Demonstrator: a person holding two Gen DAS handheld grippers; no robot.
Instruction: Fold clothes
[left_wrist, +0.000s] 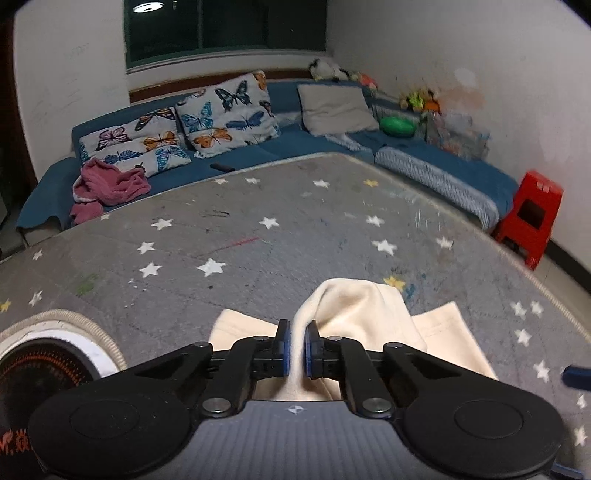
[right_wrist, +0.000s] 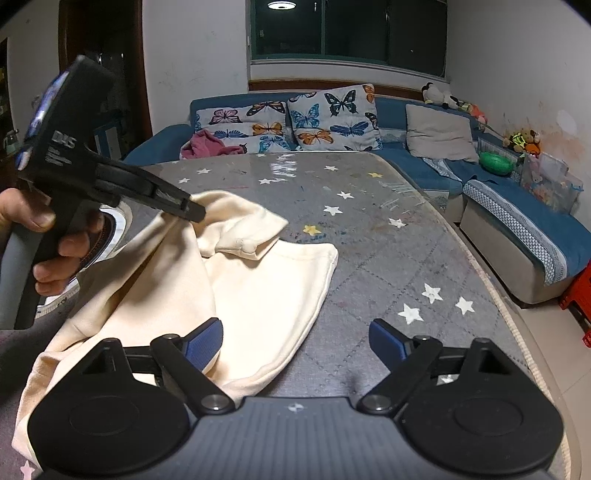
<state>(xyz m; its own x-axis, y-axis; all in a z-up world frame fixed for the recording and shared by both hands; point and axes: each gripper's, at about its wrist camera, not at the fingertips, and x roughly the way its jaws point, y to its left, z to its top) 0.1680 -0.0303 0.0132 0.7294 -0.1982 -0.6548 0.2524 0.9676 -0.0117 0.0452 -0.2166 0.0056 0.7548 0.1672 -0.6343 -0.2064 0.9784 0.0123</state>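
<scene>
A cream garment (right_wrist: 258, 273) lies partly spread on the grey star-patterned mat (right_wrist: 388, 240). My left gripper (left_wrist: 297, 347) is shut on a fold of the cream garment (left_wrist: 354, 310) and lifts it off the mat. In the right wrist view the left gripper (right_wrist: 192, 212) shows at the left, held by a hand, with cloth hanging from its tips. My right gripper (right_wrist: 295, 339) is open and empty, low over the mat at the garment's near right edge. Its left finger (right_wrist: 207, 339) is over the cloth.
A blue corner sofa (right_wrist: 424, 166) with butterfly cushions (right_wrist: 332, 118) and a pink cloth (right_wrist: 210, 146) borders the mat's far side. A red stool (left_wrist: 528, 214) stands at the right. A round black object with a white rim (left_wrist: 40, 365) sits at the mat's left.
</scene>
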